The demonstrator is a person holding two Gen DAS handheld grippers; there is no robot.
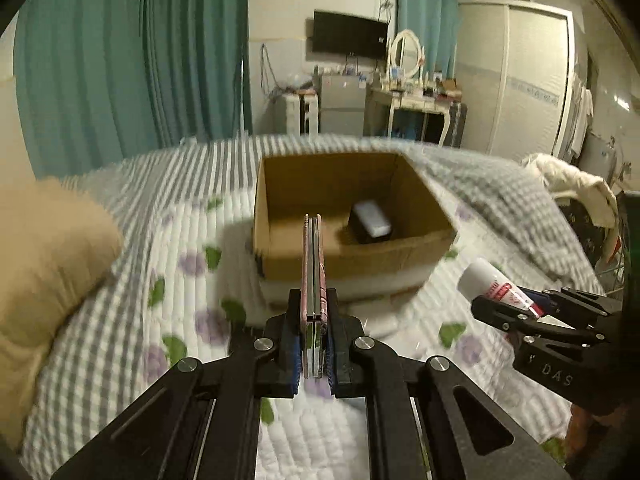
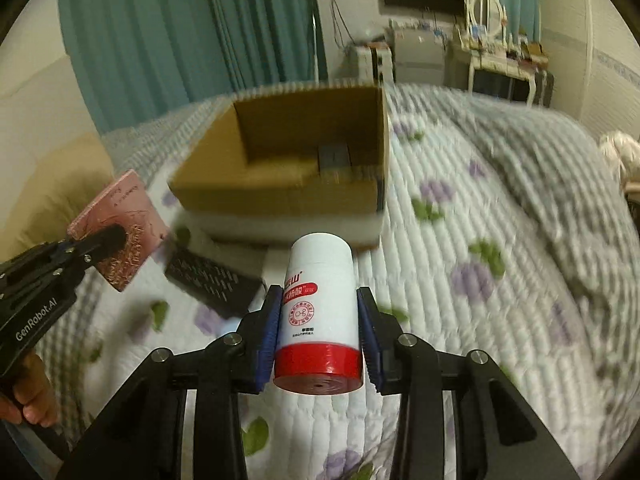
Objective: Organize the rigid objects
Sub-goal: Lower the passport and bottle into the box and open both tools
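1. The left tongs (image 1: 313, 336) are clamped on a thin pink case (image 1: 313, 280), held edge-on and pointing toward the cardboard box (image 1: 352, 260); from the right wrist view the same case shows its flat pink face.
2. The right tongs (image 2: 318, 336) are clamped on a white bottle with a red base (image 2: 320, 312), gripped by its sides, cap end toward the box.
3. Both loads hang above the quilted bed (image 2: 500, 280), short of the box, so neither is stowed yet.
4. The box stands open on the bed, apparently on a white slab, and holds one dark blocky item (image 1: 370, 222), blurred.
5. A black keyboard-like object (image 2: 212, 280) lies on the quilt just beside the box, outside it.
6. Judged from this, one thing is packed, two are on their way, and at least one is left.
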